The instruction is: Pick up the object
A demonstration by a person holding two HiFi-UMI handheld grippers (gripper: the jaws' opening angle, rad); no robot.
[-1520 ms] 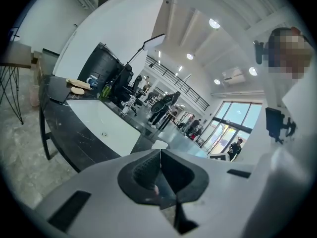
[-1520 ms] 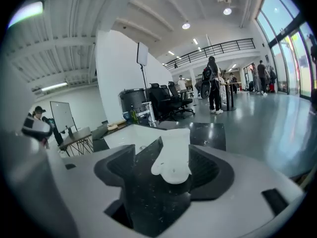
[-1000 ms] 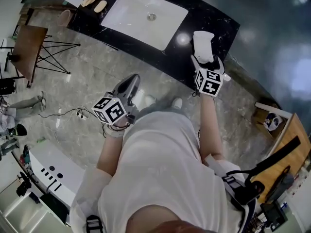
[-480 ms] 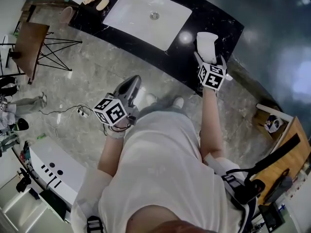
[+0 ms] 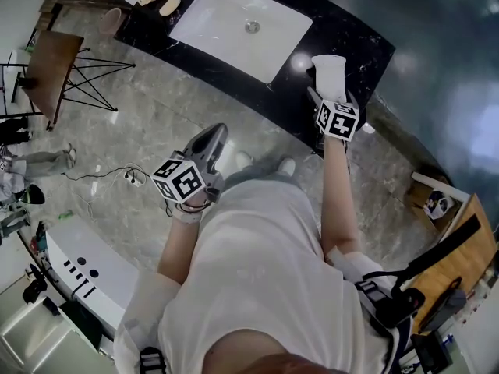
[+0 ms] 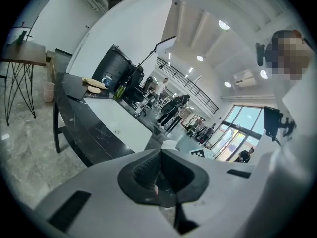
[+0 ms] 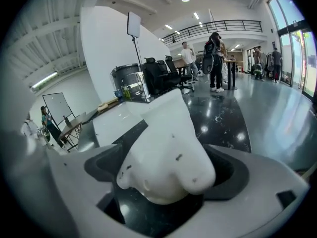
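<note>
1. Right gripper view is giving us the action: the right gripper [image 7: 168, 165] is standing wide, its jaws having just been opening. The white object [image 7: 163, 138] is sitting right between them, and neither pad is clearly pressing on it.
2. That object is resting on the glossy black counter [image 7: 223, 118], which is catching the ceiling lights.
3. Up in the head view, the right gripper [image 5: 330, 98] is reaching in over the near edge of the counter [image 5: 355, 37]. Its marker cube [image 5: 337, 120] is riding just behind the jaws, and the object [image 5: 327, 72] is poking out beyond them.
4. To the left of the object, a white sink [image 5: 242, 26] is lying sunk into the same counter, apart from it.
5. Over on the other side, the left gripper [image 6: 161, 175] is keeping out of it, jaws together with nothing between them. In the head view it [image 5: 209, 140] is hanging over the marble floor [image 5: 148, 115], short of the counter.
6. Further out, a wooden table [image 5: 47, 68] is standing at the far left, and people [image 6: 173, 108] are milling about in the hall beyond.
</note>
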